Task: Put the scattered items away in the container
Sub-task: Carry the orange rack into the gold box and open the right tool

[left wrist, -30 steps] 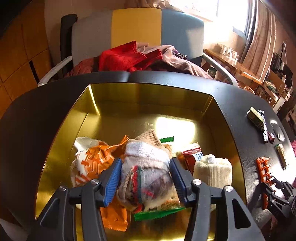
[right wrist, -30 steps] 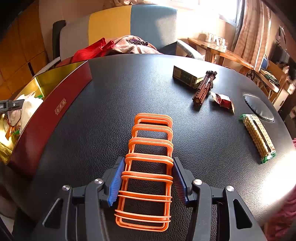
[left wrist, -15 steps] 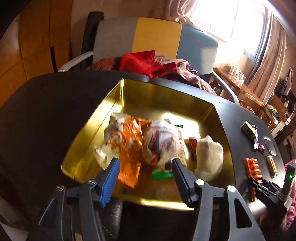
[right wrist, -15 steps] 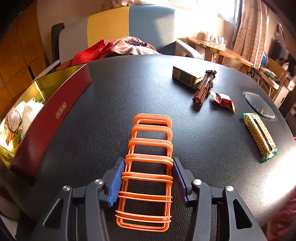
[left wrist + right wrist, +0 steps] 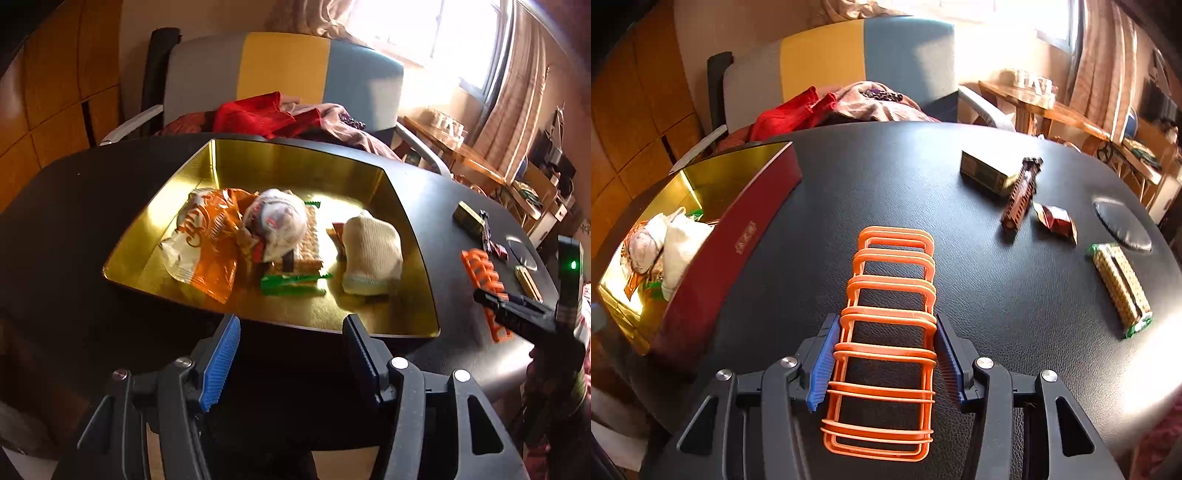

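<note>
The step in hand looks to be the pickup of the orange plastic rack (image 5: pixel 886 325), which lies flat on the black table (image 5: pixel 886 166) and runs straight ahead from the right gripper (image 5: pixel 882 354), its near half between the two blue-padded fingers (image 5: pixel 822 363). The pads sit right against the rack's long side rails, though whether they are actually pressing or just resting beside them I cannot tell. To do this well, squeeze evenly on both rails around the middle rungs, since a thin hollow frame like this would likely flex or twist if pinched near one end (a grip at the near end would let the far end droop), then lift level before swinging to the left, where the gold-lined container (image 5: pixel 701 236) with its dark red outer wall stands well off to that side. The right gripper is held low and nearly level with the tabletop, aimed along the rack's length. The left gripper (image 5: pixel 291 354) is released and empty, jaws wide apart, hanging just short of the container's near rim (image 5: pixel 273 321), tilted down toward it; ahead of it inside lie an orange snack bag (image 5: pixel 207 240), a balled patterned sock (image 5: pixel 277 225) and a cream sock (image 5: pixel 371 251). Farther ahead and to the right of the right gripper, a small box (image 5: pixel 990 171), a brown comb-like bar (image 5: pixel 1021 195), a red wrapper (image 5: pixel 1056 219) and a biscuit pack (image 5: pixel 1121 284) are not yet collected.
</note>
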A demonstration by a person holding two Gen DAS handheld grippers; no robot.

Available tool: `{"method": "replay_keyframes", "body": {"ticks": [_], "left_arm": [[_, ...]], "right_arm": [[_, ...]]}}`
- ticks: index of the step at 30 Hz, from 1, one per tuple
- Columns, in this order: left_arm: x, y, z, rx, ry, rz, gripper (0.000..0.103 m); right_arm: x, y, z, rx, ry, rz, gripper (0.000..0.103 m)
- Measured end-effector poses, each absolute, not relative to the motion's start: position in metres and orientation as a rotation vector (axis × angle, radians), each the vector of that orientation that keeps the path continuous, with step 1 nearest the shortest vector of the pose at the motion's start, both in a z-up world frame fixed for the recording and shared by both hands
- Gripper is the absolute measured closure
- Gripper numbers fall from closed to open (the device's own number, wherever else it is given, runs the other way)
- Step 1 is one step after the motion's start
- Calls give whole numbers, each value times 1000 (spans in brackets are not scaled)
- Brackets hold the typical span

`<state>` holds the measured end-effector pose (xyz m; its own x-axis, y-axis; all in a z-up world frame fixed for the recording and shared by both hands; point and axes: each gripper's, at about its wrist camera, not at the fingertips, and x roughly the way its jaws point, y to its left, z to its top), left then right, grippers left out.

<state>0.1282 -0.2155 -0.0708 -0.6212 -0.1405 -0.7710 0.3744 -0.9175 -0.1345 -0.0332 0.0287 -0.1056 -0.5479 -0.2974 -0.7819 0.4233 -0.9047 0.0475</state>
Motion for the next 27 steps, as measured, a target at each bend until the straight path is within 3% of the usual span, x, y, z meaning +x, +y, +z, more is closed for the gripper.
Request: {"method": "replay_keyframes", "body": {"ticks": [15,27], "left_arm": [[142,-218,-70,1159,461,-2568,44],[155,-243,-76,1124,557,-2527,44]], "right_arm": [[-20,-100,-42,982,294,-2284,52],[-28,-175,-62,1076,358,-2167,52]]}}
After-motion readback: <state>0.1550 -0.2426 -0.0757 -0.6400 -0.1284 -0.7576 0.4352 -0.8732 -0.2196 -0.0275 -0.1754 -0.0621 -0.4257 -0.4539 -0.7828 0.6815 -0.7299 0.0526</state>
